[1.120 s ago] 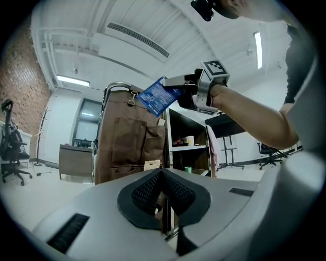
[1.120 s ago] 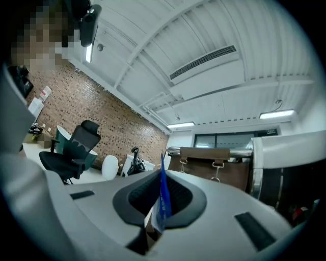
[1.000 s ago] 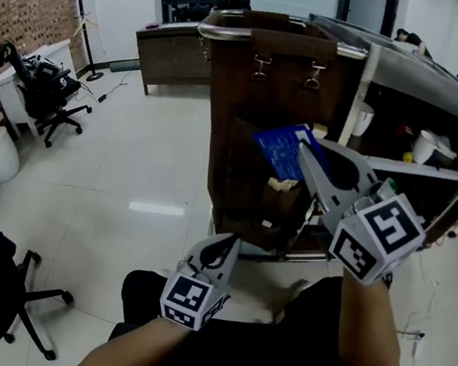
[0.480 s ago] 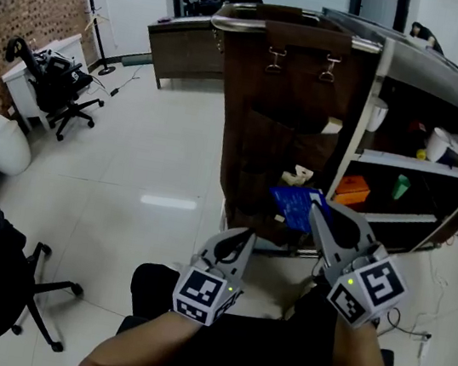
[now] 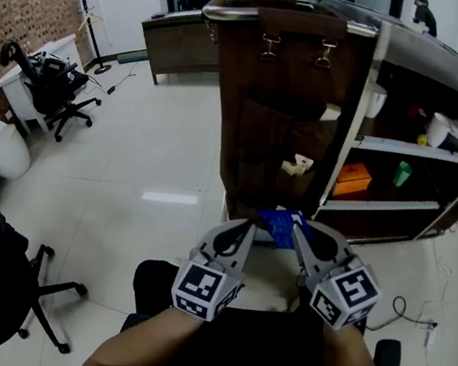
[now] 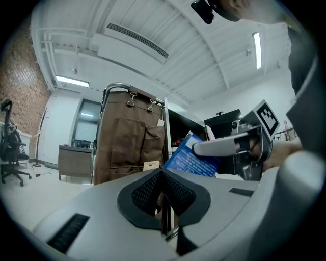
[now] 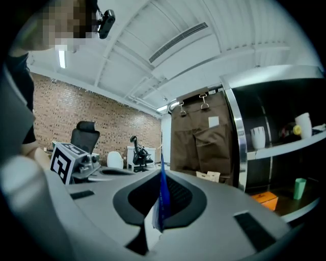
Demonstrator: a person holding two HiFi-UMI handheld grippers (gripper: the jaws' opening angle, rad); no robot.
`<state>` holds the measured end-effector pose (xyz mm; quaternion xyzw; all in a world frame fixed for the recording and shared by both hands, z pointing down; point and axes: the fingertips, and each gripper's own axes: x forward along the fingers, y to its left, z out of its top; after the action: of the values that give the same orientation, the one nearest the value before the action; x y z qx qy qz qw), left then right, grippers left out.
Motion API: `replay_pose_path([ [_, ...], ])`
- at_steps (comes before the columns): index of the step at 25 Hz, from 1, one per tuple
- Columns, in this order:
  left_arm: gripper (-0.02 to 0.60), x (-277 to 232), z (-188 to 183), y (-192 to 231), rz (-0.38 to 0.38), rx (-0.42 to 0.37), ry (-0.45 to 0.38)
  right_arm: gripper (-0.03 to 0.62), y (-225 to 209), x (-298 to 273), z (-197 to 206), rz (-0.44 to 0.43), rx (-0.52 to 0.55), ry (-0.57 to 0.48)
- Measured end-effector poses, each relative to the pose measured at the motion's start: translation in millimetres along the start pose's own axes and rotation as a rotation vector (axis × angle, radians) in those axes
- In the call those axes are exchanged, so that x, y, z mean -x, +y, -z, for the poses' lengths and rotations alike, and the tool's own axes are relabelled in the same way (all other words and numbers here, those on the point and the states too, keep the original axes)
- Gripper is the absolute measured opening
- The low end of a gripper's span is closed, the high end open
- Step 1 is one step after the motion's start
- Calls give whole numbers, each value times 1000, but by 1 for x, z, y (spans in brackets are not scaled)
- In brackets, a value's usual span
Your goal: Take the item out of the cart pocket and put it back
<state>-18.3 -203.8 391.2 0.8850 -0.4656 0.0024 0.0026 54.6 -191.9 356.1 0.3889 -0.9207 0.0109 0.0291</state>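
since the earlier frames the right gripper (image 5: 299,228) has carried the blue packet (image 5: 279,221) down from the height of the cart pocket (image 5: 296,167) to a place low before the person's lap; the left gripper (image 5: 246,226) has kept its station. right jaws: clenched on the blue packet, which stands edge-on and upright between them in the right gripper view. left jaws: pressed together with nothing between them. key relation: in the head view the cart pocket, hung on the side of the cart (image 5: 450,92), lies at 12 o'clock of the blue packet and well apart from it, so the return likely calls for a lift toward 12 o'clock. the packet's free end runs toward 9 o'clock, just beside the left jaws, yet the right gripper alone holds it.
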Motion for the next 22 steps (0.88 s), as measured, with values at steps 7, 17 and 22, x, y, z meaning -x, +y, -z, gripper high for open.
replay_pose_path([
  [7,0,0,1,0,2,4,2,25,1,-12,35,-11,-35,56],
  [17,0,0,-1,2,-2,0,-5,25,1,-12,39,-20,-45,62],
  [22,0,0,-3,2,-11,8,-6,26,3,-14,39,-27,-45,64],
])
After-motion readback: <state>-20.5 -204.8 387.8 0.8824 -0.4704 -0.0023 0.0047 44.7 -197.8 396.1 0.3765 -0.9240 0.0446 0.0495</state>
